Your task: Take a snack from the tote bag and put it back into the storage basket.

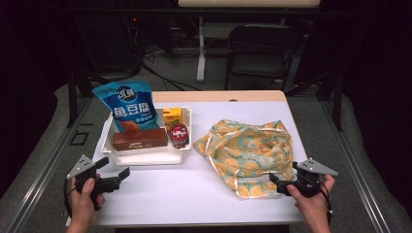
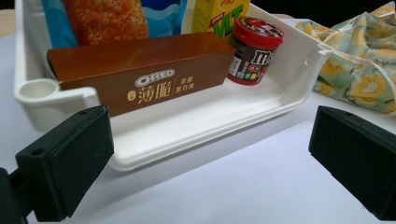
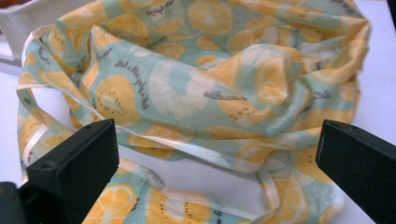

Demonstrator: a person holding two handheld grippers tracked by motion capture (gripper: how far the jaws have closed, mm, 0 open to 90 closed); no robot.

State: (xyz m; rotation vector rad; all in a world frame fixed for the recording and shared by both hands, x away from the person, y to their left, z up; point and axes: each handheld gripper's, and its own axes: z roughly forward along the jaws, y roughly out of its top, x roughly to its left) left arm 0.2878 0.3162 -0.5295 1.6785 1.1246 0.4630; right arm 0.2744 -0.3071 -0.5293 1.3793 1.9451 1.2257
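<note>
At the near edge of the worktop (image 1: 194, 194), the left hand-held gripper (image 1: 115, 177) sits with its jaws spread wide and nothing between them, aimed at the white bin (image 1: 145, 156) just ahead. From the left gripper view the brown Oreo box (image 2: 140, 74) lies lengthwise across the bin, nearest the jaws — "OREO" reads plainly in white on its long face, with Chinese characters below. That makes it, by my judgement, the easiest thing to take first: it lies unobstructed on top, its long sides free.

Behind it stands a small tub with a red lid (image 2: 254, 49), the m&m's lettering and coloured sweets legible on its wall, and next to that a yellow drink carton (image 2: 219, 18) marked "VLT". A blue snack bag (image 1: 127, 108) leans against the bin's far left corner, upright and sticking out above the rim; its large white characters face the high view.

On the person's other side, the right hand-held gripper (image 1: 283, 185) is likewise released, with jaws apart and no cloth pinched. It points at the near hem of the fruit-print cloth bag (image 1: 248, 148), which lies crumpled to the right of the bin, just beside it. In the right gripper view a pale ribbon-like trim (image 3: 187, 149) runs along the bag's mouth between the jaws — probably the edge to catch so the bag can be held open for the groceries. Small dark script is printed on the fabric, too fine to read.
</note>
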